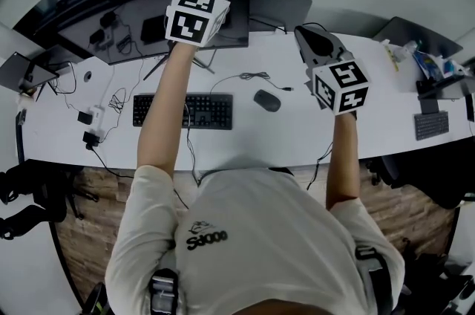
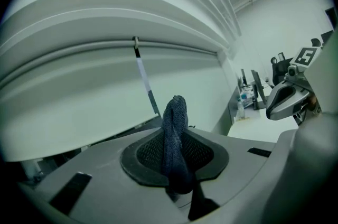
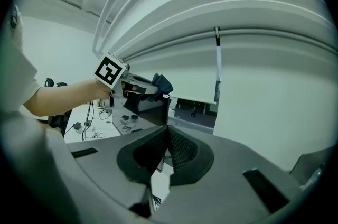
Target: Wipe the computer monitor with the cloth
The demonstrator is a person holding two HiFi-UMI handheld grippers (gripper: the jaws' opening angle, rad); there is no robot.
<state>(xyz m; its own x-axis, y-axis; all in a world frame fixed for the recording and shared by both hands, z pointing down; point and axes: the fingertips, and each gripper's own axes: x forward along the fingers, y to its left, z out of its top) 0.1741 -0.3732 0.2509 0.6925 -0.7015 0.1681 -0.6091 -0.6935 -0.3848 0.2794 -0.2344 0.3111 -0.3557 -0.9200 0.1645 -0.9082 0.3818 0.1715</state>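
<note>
White desk, left gripper clamping dark cloth by monitor top, right gripper closed.

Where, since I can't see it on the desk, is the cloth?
The cloth is pinched in the left gripper, raised by the monitor's upper right corner, left of centre in the head view.

The left gripper is pinching a dark blue cloth between its closed jaws, and the fold is standing upright above the black pads. Behind it a pale blind is filling the frame, with a cord hanging down. The right gripper is hovering over a white desk at the right.
</note>
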